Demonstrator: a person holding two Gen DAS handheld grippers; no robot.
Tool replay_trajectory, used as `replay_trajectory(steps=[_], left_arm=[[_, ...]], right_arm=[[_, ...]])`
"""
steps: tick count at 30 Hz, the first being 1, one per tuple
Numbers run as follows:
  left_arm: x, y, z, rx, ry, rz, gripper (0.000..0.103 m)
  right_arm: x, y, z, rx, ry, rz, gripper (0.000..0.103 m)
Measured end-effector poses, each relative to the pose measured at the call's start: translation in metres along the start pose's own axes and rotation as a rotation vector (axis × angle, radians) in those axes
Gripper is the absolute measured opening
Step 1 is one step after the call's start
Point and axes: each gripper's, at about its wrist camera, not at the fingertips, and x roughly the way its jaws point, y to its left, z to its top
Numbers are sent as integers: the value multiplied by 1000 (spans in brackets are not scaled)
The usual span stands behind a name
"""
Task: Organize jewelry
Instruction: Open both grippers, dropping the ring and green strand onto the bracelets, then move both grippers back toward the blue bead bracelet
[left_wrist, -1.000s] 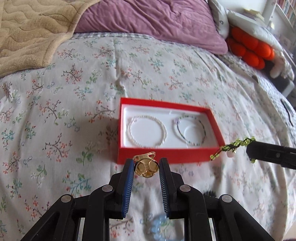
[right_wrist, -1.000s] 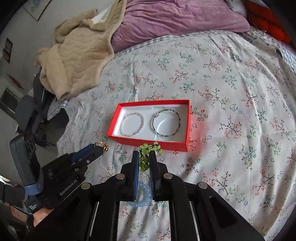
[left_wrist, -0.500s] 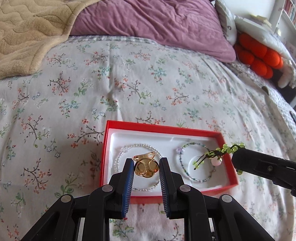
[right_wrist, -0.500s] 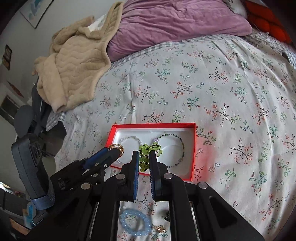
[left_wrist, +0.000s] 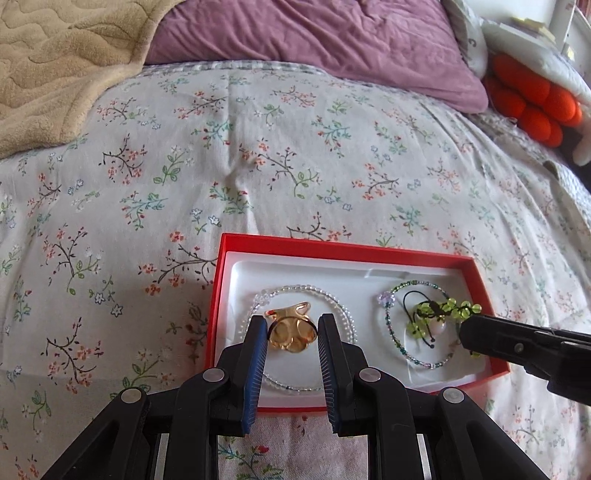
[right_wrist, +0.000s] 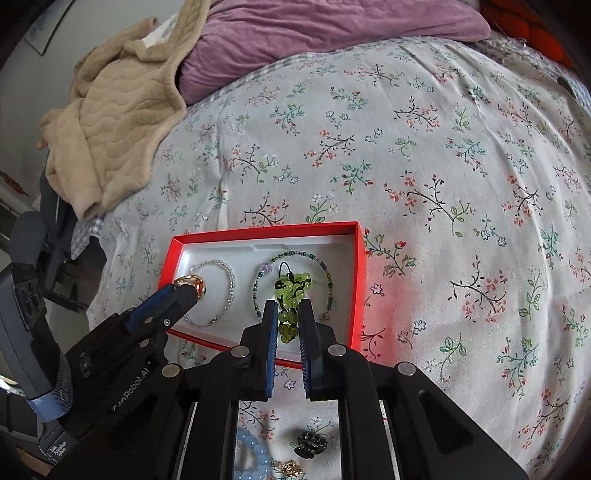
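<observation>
While both grippers hang over the red jewelry box (left_wrist: 373, 254) low in the frame on the floral bedspread (left_wrist: 295, 155), the left gripper (left_wrist: 291, 328) has a gold ring (left_wrist: 291, 330) between its blue pads; its jaws are opening, and whether the pads press on the ring cannot be told. That ring sits above the clear beaded bracelet (left_wrist: 343, 317) in the box's left half. In the right wrist view, the right gripper (right_wrist: 288, 314) stands lower centre, jaws narrowly apart and opening, with the green beaded bracelet (right_wrist: 290, 291) between them, its far end lying inside the dark green beaded bracelet (right_wrist: 328, 280) in the box's right half. Pad contact there cannot be confirmed. At the bottom of that view, outside the box, lie a pale blue beaded bracelet (right_wrist: 255, 461), a dark ornament (right_wrist: 312, 445) and a small gold piece (right_wrist: 290, 469). A beige blanket (right_wrist: 118, 122) and purple pillow (right_wrist: 332, 33) occupy the upper frame
</observation>
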Motion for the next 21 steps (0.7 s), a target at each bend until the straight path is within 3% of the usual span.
replay_trajectory(steps=[4, 8, 13, 18, 21], left_arm=[[-14, -4, -1, 17, -16, 6, 42], [-28, -7, -5, 48, -13, 23, 49], [-42, -4, -19, 46, 15, 49, 72], [-55, 0, -33, 44, 37, 63, 90], [-61, 3, -41, 47, 54, 80, 95]], right_arm=[[-11, -2, 0, 4, -6, 12, 39], [-25, -3, -3, -16, -14, 9, 41], [-40, 2, -16, -79, -6, -41, 42], [-53, 8, -32, -162, 8, -100, 63], [-56, 7, -42, -183, 19, -134, 66]])
